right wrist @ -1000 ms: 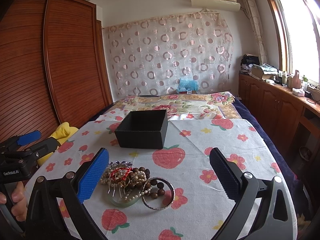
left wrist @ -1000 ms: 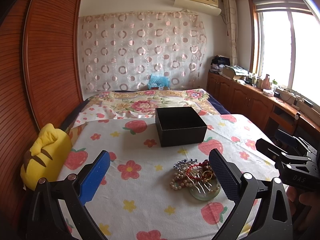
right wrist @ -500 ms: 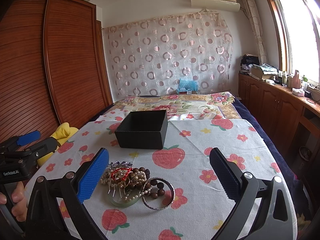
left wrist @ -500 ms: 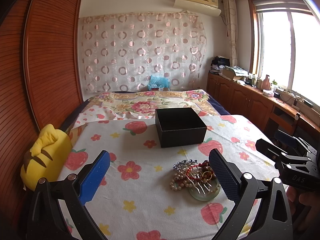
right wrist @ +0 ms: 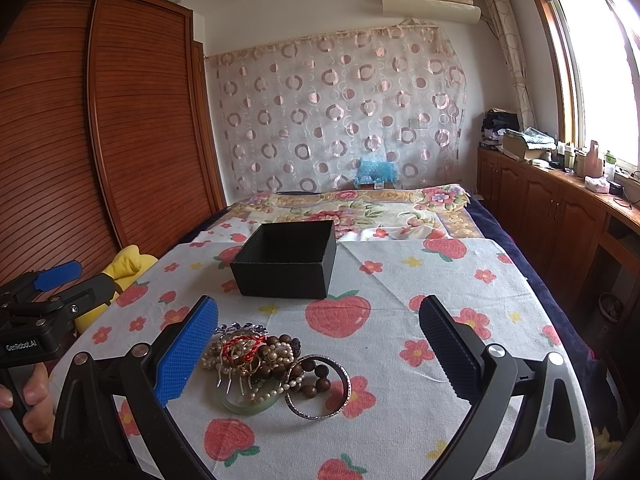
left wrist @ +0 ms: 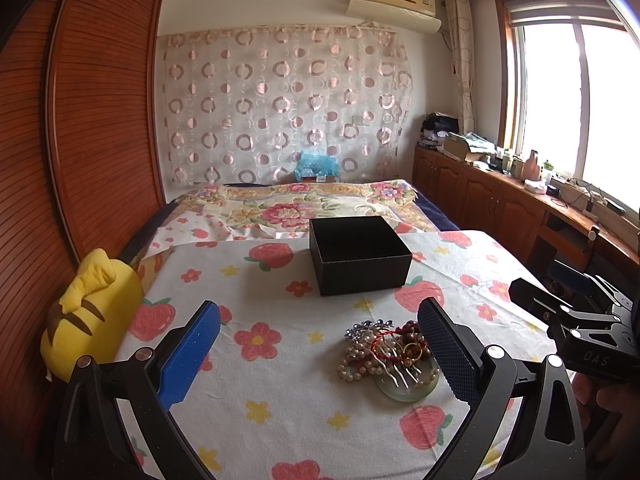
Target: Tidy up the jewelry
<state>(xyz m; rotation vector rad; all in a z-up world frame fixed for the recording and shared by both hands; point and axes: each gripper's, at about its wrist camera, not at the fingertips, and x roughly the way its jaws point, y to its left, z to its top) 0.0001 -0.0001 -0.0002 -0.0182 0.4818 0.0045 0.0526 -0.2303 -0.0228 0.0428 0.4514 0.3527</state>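
Your black box sat open on the strawberry cloth, and as far as its dark inside showed, it held nothing. The jewelry pile lay just before it. Your left gripper and right gripper both gaped wide, holding nothing.

One black box, one jewelry heap, one yellow plush pillow, two claws.

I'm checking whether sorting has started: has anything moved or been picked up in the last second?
Nothing visibly changed. Both the left gripper and right gripper hover open, the jewelry pile lies untouched on the strawberry cloth, and the black box stays empty.
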